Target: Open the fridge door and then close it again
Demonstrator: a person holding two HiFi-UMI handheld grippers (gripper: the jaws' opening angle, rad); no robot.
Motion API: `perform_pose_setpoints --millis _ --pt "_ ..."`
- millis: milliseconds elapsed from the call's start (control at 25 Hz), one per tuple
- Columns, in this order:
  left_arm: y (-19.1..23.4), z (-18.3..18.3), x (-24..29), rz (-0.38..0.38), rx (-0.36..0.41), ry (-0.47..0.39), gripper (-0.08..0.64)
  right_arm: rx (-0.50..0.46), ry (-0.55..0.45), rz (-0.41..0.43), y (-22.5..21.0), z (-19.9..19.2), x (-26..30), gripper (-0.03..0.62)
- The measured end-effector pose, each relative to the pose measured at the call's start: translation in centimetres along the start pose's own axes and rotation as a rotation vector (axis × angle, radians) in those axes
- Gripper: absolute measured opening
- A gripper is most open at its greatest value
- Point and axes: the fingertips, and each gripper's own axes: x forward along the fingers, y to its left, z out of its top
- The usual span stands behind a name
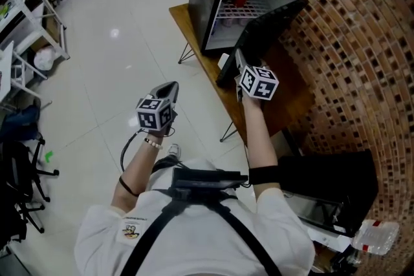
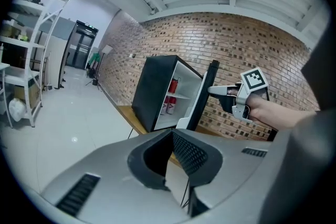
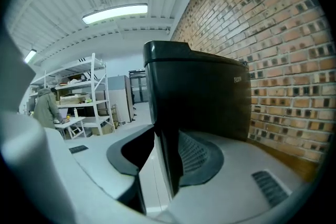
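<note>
A small black fridge (image 1: 210, 6) stands on a wooden table (image 1: 184, 22) against the brick wall. Its door (image 1: 262, 32) hangs wide open, and red cans (image 2: 169, 96) show on the white shelves. My right gripper (image 1: 239, 64) is at the door's free edge. In the right gripper view the door (image 3: 199, 97) fills the gap between the jaws of that gripper (image 3: 160, 136), dark face on one pad, white inner side on the other. My left gripper (image 1: 170, 87) is held out over the floor, away from the fridge, shut and empty; its pads (image 2: 191, 155) meet.
The brick wall (image 1: 349, 42) runs behind the table. White shelving racks (image 1: 26, 3) and a black chair (image 1: 19, 168) stand to the left across the tiled floor. A black box (image 1: 330, 184) and a plastic bottle (image 1: 375, 236) sit at lower right. A person (image 3: 47, 107) stands by distant shelves.
</note>
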Motion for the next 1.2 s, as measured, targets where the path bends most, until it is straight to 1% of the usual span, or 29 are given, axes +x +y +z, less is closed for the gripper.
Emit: perform_pose_setpoints --millis 240,360,600,760,1040,1200 --pt "3.7 1.7 -0.1 -0.019 0.022 0.011 0.002 0.009 -0.011 -0.119 2.3 1.3 5.5 0.144" --pt "5.5 2.5 0.1 -0.029 0.028 0.018 0.002 0.002 -0.012 -0.166 2.9 1.8 7.5 0.144" --pt "8.0 3.4 0.5 -0.042 0.021 0.023 0.002 0.003 -0.005 -0.206 3.8 2.7 11.3 0.144" --pt "9.3 3.7 0.5 -0.040 0.013 0.022 0.002 -0.026 0.007 -0.234 4.0 3.2 13.4 0.144" --pt "11.2 3.1 0.1 -0.020 -0.016 0.032 0.002 -0.061 0.027 -0.268 3.8 4.2 16.8 0.143" --pt "11.9 2.6 -0.3 -0.013 -0.027 0.035 0.002 -0.052 0.040 -0.289 4.0 4.0 17.0 0.149"
